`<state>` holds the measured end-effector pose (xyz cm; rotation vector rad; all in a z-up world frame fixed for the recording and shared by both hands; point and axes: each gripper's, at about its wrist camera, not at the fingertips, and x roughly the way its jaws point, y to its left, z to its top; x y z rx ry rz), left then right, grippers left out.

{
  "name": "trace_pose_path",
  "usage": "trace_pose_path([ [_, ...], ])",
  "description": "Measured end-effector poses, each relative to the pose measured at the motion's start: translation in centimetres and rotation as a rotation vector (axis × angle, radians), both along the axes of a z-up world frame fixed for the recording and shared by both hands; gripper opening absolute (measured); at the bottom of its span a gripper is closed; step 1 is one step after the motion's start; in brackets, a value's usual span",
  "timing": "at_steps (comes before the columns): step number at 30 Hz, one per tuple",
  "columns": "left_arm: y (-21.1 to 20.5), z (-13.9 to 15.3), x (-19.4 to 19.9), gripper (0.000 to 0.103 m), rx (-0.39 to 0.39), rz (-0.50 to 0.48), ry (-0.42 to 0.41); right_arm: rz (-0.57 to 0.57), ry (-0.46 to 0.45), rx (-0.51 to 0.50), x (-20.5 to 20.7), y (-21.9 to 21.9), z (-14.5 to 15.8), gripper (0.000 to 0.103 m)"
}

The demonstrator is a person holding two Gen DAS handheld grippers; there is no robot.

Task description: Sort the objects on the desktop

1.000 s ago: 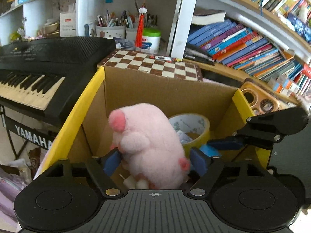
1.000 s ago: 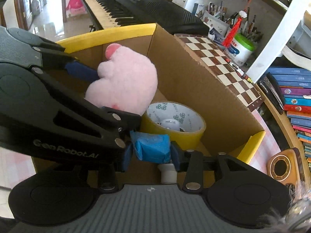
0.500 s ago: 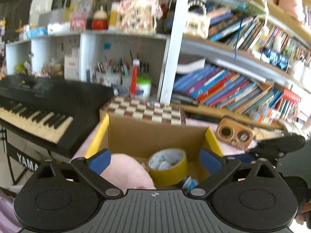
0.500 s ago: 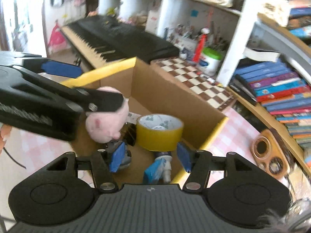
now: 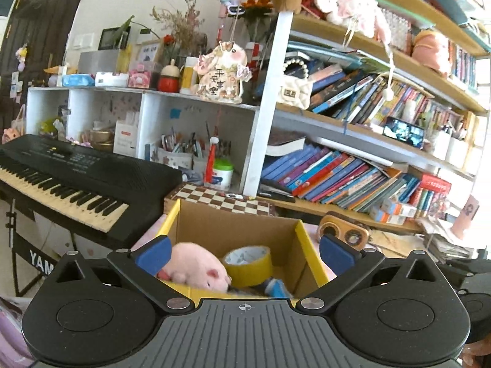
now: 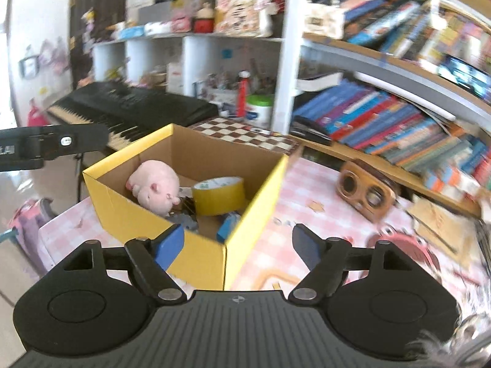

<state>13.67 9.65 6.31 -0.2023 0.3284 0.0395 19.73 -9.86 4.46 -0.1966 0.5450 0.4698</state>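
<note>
Since the pink plush pig (image 6: 154,188), yellow tape roll (image 6: 218,195) and a blue item (image 6: 228,226) lie together inside the cardboard box (image 6: 260,196), I judge sorting largely done. My left gripper (image 5: 244,253) hangs spread and empty above the box's near rim — my right gripper (image 6: 237,243), likewise released, straddles its near corner.

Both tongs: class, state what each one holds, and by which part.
Nothing is held. The left tongs and right tongs are open and empty; the pink pig plush lies in the cardboard box.
</note>
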Motion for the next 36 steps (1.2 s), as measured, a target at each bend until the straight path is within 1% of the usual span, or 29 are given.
trace_pose_path([
  [4, -0.6, -0.6, -2.5, 0.103, 0.005, -0.016, 0.004, -0.084, 0.01, 0.031, -2.8, -1.7, -0.9, 0.078],
  [7, -1.0, -1.2, -4.0, 0.103, 0.016, -0.031, 0.021, -0.146, 0.01, 0.045, -5.0, -2.8, -1.5, 0.08],
  [9, -1.3, -1.7, -5.2, 0.103, 0.008, -0.051, 0.033, -0.179, 0.011, 0.051, -6.4, -3.4, -2.0, 0.081],
  [14, -2.4, -2.8, -7.8, 0.103, -0.01, -0.097, 0.056, -0.255, 0.003, 0.056, -10.4, -4.3, -3.1, 0.086],
  [18, -3.4, -3.7, -9.3, 0.103, -0.015, -0.113, 0.077, -0.294, 0.028, 0.062, -12.6, -5.1, -4.1, 0.087],
  [23, -4.7, -4.8, -10.9, 0.103, 0.007, -0.084, 0.105, -0.335, 0.062, 0.046, -15.1, -6.1, -5.3, 0.087],
  [28, -5.3, -5.5, -11.8, 0.103, 0.009, -0.056, 0.124, -0.376, 0.067, 0.046, -16.6, -7.0, -5.6, 0.088],
  [36, -5.8, -5.9, -12.6, 0.103, -0.014, -0.042, 0.168, -0.405, 0.071, 0.057, -17.8, -8.2, -5.6, 0.088],
])
